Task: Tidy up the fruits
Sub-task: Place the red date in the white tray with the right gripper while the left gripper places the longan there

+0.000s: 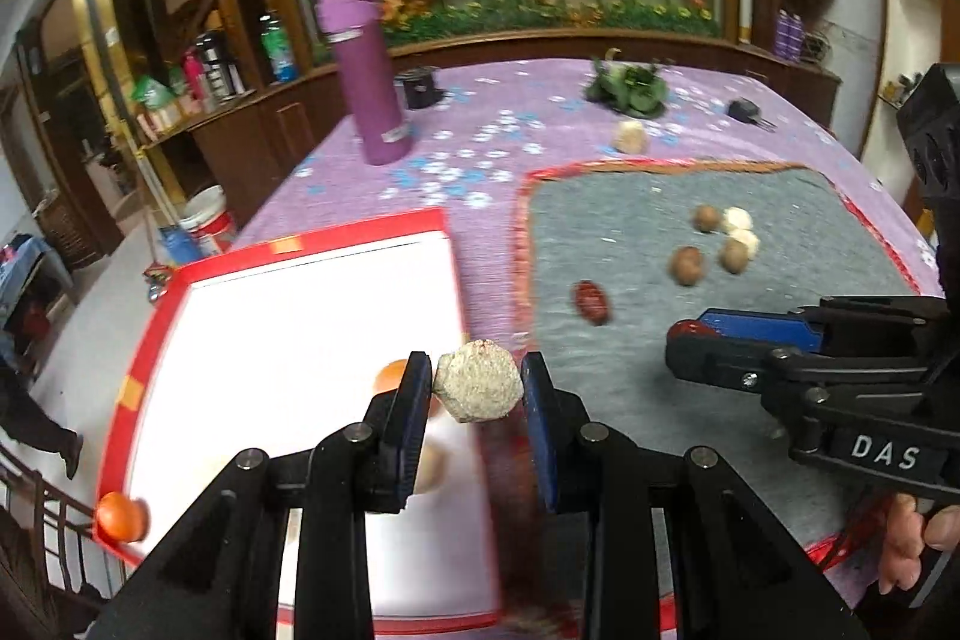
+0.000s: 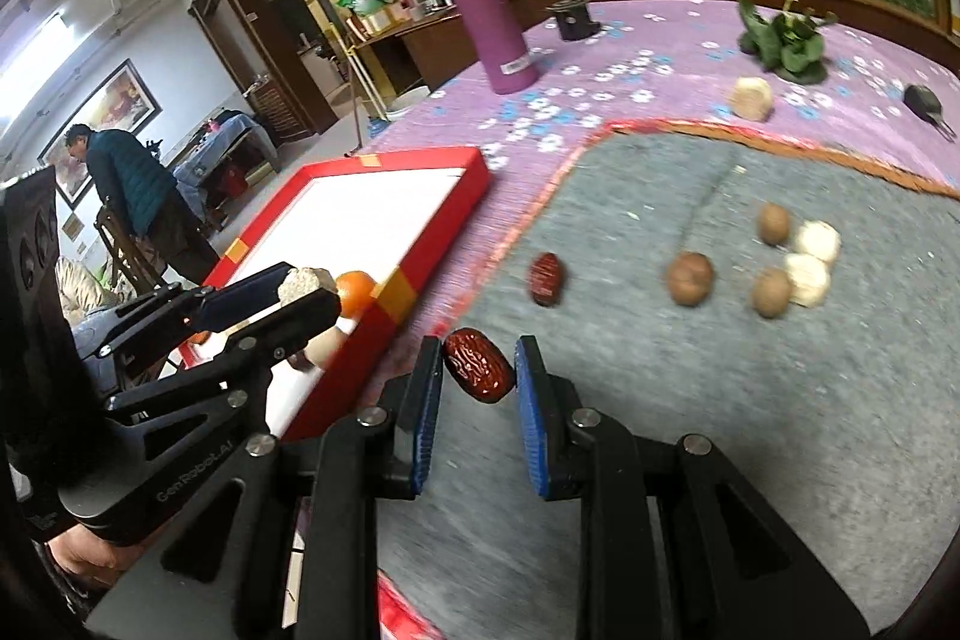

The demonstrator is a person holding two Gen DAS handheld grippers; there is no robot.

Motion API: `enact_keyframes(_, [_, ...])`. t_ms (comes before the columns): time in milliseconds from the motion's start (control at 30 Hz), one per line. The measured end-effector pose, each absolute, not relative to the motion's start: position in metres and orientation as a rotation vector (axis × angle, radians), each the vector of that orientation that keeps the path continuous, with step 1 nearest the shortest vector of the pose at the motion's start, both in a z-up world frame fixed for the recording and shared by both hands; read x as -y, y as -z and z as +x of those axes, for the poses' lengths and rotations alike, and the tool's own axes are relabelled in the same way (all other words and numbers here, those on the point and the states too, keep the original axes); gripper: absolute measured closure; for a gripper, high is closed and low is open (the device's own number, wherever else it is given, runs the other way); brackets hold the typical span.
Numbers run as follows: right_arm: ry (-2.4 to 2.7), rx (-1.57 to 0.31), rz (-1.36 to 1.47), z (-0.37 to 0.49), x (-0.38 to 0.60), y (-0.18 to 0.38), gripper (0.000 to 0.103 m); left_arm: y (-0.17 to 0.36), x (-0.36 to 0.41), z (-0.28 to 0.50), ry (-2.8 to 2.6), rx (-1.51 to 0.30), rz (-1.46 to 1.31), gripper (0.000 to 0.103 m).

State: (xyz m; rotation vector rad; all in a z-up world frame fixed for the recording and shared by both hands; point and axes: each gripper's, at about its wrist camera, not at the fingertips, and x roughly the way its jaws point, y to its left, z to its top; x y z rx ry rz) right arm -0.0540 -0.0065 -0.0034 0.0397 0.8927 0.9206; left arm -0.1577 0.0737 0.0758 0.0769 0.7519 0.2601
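My left gripper (image 1: 478,383) is shut on a pale speckled ball (image 1: 478,381), held above the right rim of the red box (image 1: 150,340) with its white floor. An orange fruit (image 1: 393,375) and a second one (image 1: 122,516) lie in the box. My right gripper (image 2: 478,370) is shut on a wrinkled red date (image 2: 478,367) above the grey mat (image 2: 720,400). On the mat lie another date (image 2: 546,278), three brown nuts (image 2: 690,278) and two white balls (image 2: 817,240). In the right wrist view the left gripper (image 2: 306,289) shows with its ball beside the orange.
A purple bottle (image 1: 366,76) stands at the back of the purple floral cloth (image 1: 468,160), with a black cap (image 1: 420,87), leafy greens (image 1: 627,91), a pale ball (image 1: 630,137) and a black key (image 1: 747,111). A person (image 2: 138,202) stands far left, off the table.
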Motion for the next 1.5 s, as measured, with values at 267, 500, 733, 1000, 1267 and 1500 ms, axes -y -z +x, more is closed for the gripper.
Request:
enact_keyframes(267, [-0.973, -0.890, 0.047, -0.061, -0.035, -0.003, 0.076, -0.075, -0.115, -0.172, -0.362, -0.731, 0.069, 0.073])
enact_keyframes(500, [-1.021, -0.889, 0.027, -0.070, -0.069, -0.004, 0.076, -0.069, -0.140, -0.177, -0.415, -0.738, 0.043, 0.073])
enact_keyframes(733, [-1.043, -0.904, -0.006, -0.079, -0.088, 0.005, 0.076, -0.060, -0.154, -0.174, -0.464, -0.765, 0.048, 0.073])
enact_keyframes(1000, [-1.090, -0.913, 0.038, -0.078, -0.096, 0.015, 0.047, -0.055, -0.172, -0.178, -0.580, -0.787, 0.045, 0.030])
enact_keyframes(1267, [-1.079, -0.842, 0.211, -0.051, -0.049, 0.000, 0.041, -0.069, -0.184, -0.188, -0.642, -0.756, 0.039, 0.026])
enact_keyframes(1500, [-0.898, -0.825, 0.220, -0.027, 0.031, 0.010, 0.040, -0.067, -0.152, -0.172, -0.542, -0.764, 0.078, 0.026])
